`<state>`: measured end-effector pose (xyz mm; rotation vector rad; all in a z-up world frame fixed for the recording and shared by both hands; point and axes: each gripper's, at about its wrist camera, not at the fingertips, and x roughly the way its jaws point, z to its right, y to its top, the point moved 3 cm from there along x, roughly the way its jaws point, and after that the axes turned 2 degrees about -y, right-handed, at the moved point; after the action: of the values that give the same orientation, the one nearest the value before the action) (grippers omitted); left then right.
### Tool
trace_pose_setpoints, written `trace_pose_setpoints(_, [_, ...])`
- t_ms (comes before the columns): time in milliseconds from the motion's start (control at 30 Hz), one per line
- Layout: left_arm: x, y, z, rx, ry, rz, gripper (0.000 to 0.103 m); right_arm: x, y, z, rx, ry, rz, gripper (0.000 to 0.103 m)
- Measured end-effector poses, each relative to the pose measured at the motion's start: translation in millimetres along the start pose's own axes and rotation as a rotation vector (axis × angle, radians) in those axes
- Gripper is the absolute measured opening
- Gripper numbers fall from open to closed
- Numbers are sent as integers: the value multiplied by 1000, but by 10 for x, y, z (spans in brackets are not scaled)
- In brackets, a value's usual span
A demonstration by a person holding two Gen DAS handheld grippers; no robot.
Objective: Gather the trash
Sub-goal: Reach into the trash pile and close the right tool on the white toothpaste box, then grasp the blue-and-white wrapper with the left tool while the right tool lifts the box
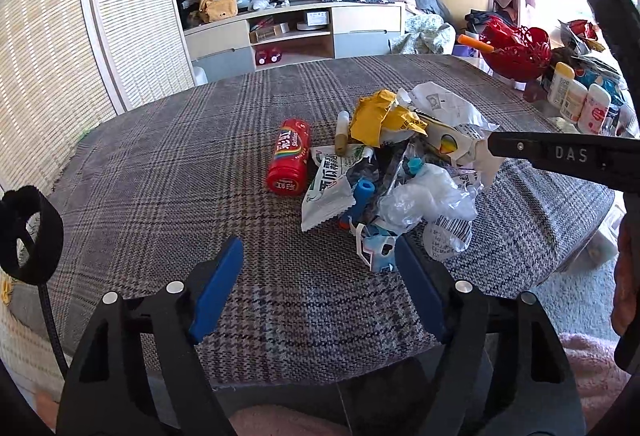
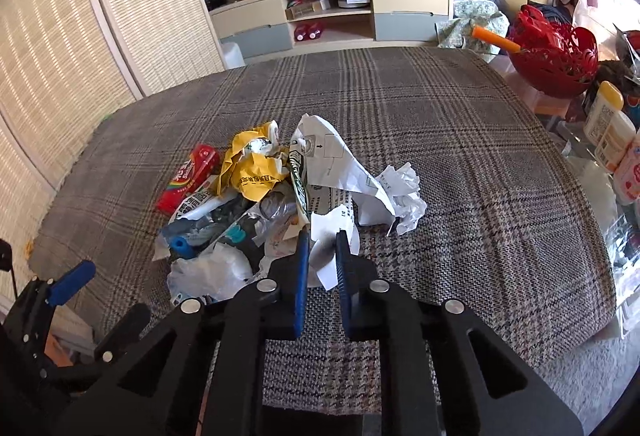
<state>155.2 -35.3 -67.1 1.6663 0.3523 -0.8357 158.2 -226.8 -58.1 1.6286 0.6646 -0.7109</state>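
While a plaid-covered surface [image 2: 440, 156] is filling the frame below a TV stand [image 2: 332, 16], the right gripper [image 2: 322, 240] fingers are pinching white paper [image 2: 332, 232] at lower centre; the left gripper [image 1: 320, 252] fingers are standing wide, the trash pile [image 1: 400, 164] lying just above them.

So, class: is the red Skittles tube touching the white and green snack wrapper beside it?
Touching. In the left wrist view the wrapper's edge meets the lower right side of the red Skittles tube with no cloth showing between them; the right wrist view hides that spot.

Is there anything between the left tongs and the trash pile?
Nothing visible. The left tongs stand open over bare plaid cloth, with the trash pile just beyond; a small blue-and-white wrapper at its near edge lies by one tip.
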Motion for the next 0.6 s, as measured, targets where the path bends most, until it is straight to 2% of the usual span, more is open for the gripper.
trace_pose_setpoints(167, [73, 25, 51, 3, -28, -22, 61, -114, 42, 3, -9, -19, 55, 8])
trace_pose_setpoints(400, [352, -40, 213, 48, -43, -117, 61, -306, 143, 74, -8, -10, 132, 5])
trace_pose_setpoints(500, [438, -24, 228, 40, -51, -126, 44, -421, 186, 84, -9, -12, 171, 5])
trace_pose_setpoints(567, [462, -9, 249, 31, -72, -126, 28, -482, 197, 117, -9, -18, 194, 5])
trace_pose_setpoints(600, [459, -1, 260, 31, -74, -122, 25, -511, 204, 130, -8, -20, 203, 5])
